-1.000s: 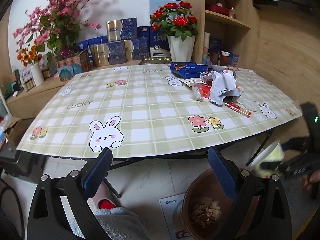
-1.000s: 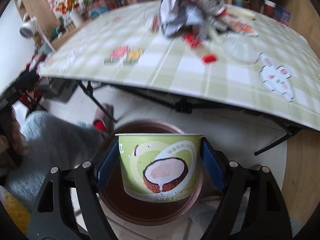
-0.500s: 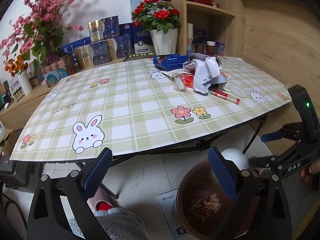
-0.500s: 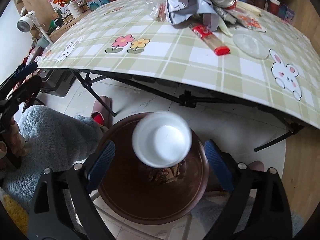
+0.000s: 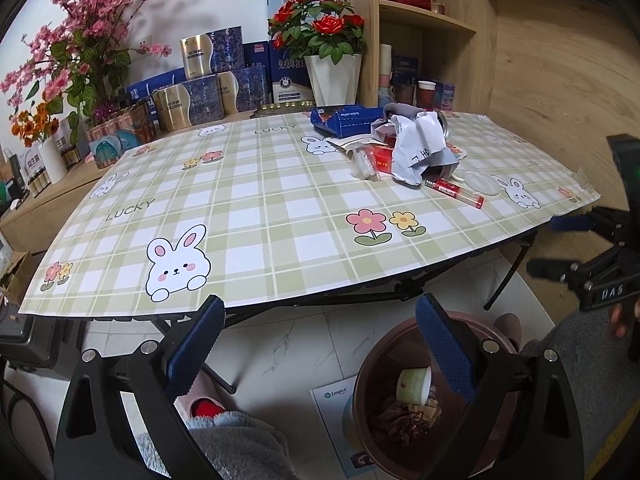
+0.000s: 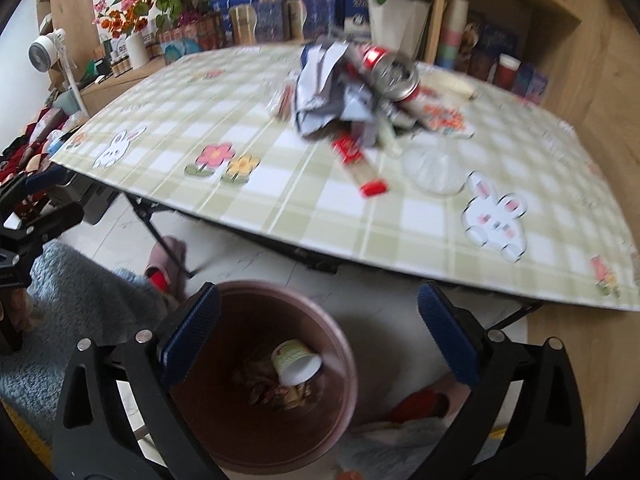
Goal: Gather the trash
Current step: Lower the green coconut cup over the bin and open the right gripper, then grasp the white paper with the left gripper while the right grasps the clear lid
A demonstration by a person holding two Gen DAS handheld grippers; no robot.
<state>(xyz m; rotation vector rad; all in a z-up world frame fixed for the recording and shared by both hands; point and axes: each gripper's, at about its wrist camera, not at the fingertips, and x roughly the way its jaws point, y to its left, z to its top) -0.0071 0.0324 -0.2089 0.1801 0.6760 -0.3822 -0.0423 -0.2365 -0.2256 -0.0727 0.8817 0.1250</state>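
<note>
**Cup dropped into the bin; the pile on the table is next**

The left gripper (image 5: 316,344) hangs below the near edge of the table (image 5: 248,216), its jaws wide apart with nothing between them. To its right, on the floor, the brown bin (image 6: 344,364) now contains the green paper cup (image 6: 296,360), lying on its side over older scraps. The right gripper (image 6: 318,332) is above the bin, its jaws opening to their widest and empty. One second ago this cup was clamped upright between those pads; half a second ago it was falling. So one piece is collected. The rest, I think, waits near the far right corner: crumpled paper (image 5: 420,148), red can (image 6: 390,70), red tube (image 5: 456,192).
</note>
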